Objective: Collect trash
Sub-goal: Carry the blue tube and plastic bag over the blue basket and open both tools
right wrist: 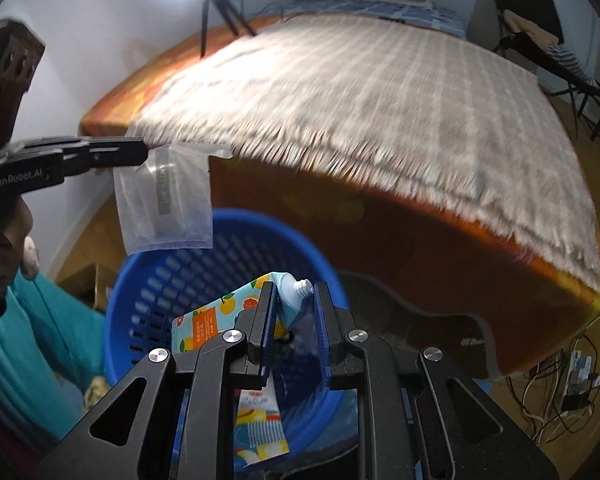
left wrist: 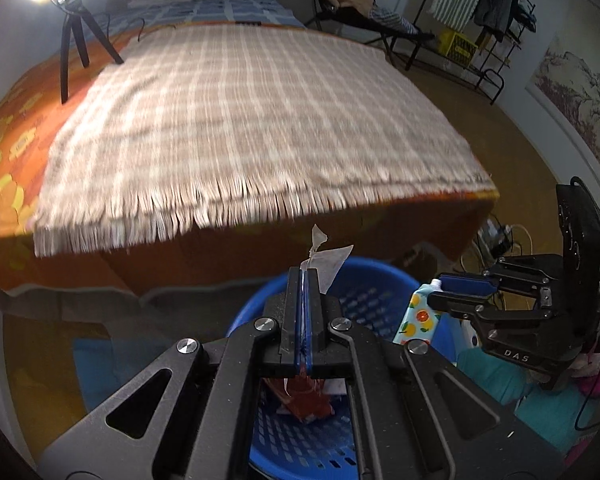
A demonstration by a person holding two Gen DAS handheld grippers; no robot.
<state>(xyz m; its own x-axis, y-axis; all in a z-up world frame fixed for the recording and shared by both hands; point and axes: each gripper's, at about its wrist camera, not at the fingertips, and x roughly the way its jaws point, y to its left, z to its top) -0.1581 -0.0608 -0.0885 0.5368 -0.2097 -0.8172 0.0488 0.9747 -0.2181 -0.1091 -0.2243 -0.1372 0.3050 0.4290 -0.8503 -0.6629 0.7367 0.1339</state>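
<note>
My left gripper [left wrist: 305, 274] is shut on a clear plastic wrapper [left wrist: 328, 262] and holds it over the blue perforated basket [left wrist: 364, 292]. From the right wrist view the wrapper [right wrist: 166, 200] hangs from that gripper [right wrist: 144, 152] above the basket [right wrist: 204, 248]. My right gripper [right wrist: 294, 294] is shut on a fruit-print tube with a white nozzle [right wrist: 292, 294], also over the basket. In the left wrist view that gripper [left wrist: 440, 290] holds the tube [left wrist: 418, 316] at the basket's right rim. Red wrapper trash [left wrist: 310, 398] lies inside the basket.
A bed with a beige checked fringed blanket [left wrist: 240, 120] over an orange cover fills the view beyond the basket. A small black tripod [left wrist: 76, 36] stands on the bed's far left. A folding chair and clothes rack [left wrist: 480, 20] stand at the right. Cables and a power strip [right wrist: 572, 376] lie on the floor.
</note>
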